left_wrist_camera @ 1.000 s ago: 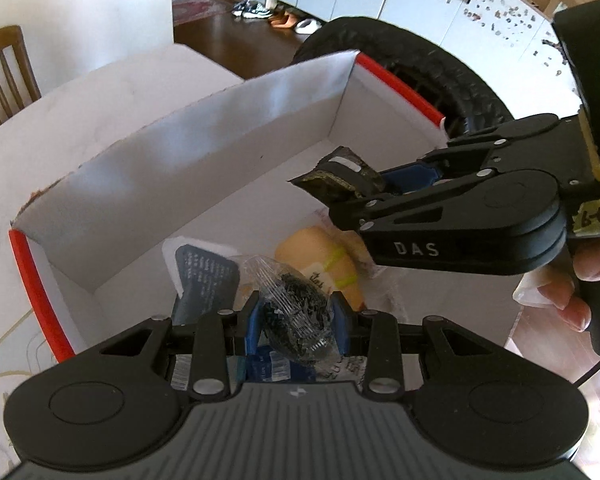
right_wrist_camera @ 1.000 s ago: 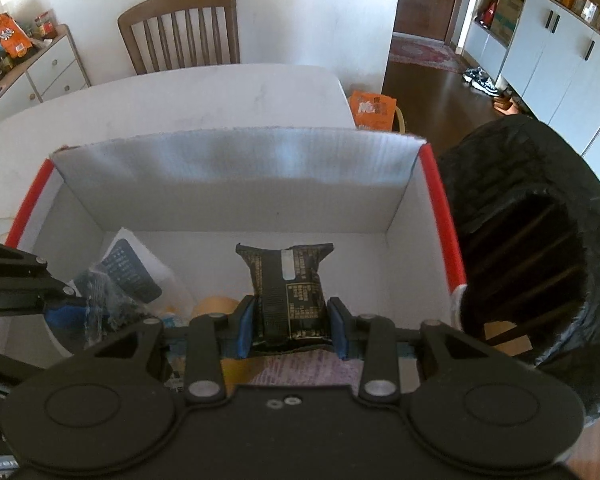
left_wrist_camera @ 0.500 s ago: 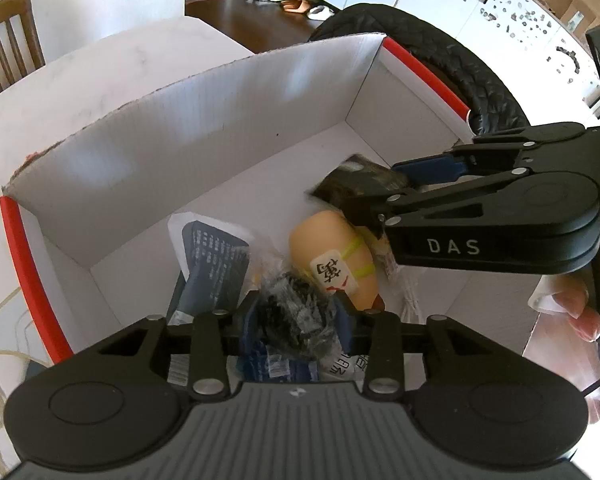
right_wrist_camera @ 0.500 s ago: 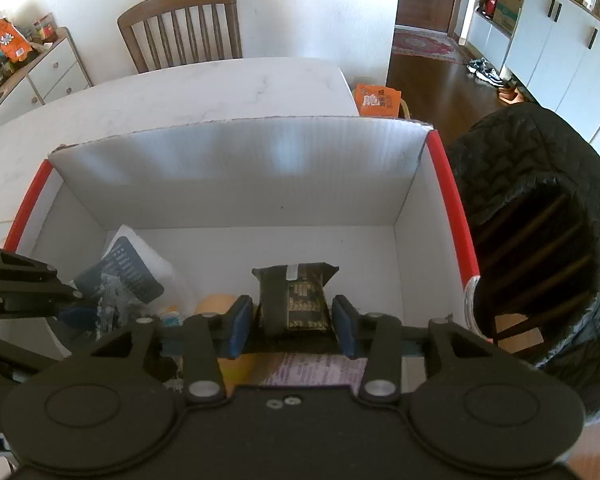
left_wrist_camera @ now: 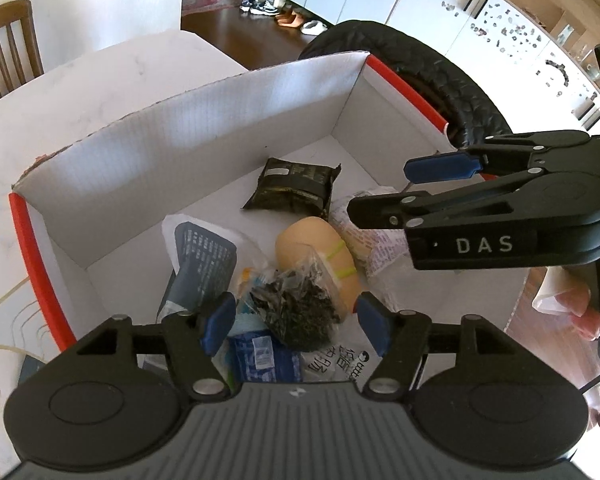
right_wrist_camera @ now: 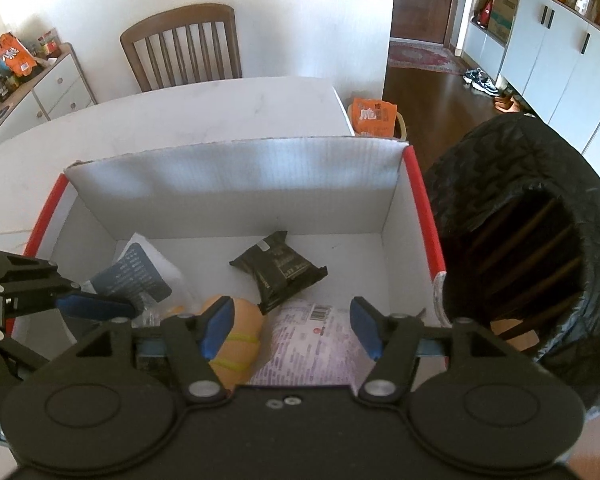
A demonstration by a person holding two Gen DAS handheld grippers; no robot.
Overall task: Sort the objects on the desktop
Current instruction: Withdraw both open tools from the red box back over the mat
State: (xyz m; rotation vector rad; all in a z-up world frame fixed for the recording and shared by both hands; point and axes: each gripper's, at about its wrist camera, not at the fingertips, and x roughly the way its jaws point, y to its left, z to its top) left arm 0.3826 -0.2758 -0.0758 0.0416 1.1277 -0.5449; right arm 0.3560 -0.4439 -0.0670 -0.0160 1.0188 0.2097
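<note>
Bright daylight, sharp focus, fisheye bending at edges, glare on far cabinets [left_wrist_camera: 500,20]

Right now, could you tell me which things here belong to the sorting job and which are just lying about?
Part of the job: white box, black packet, clear bag of dark bits, tan bun, left claw, right claw.
Lying about: wooden chair, black basket, orange snack bag.

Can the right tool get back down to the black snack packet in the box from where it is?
Probably yes. The right tool is open and empty above the box, and the black snack packet lies uncovered on the floor just ahead, with nothing over it.
</note>
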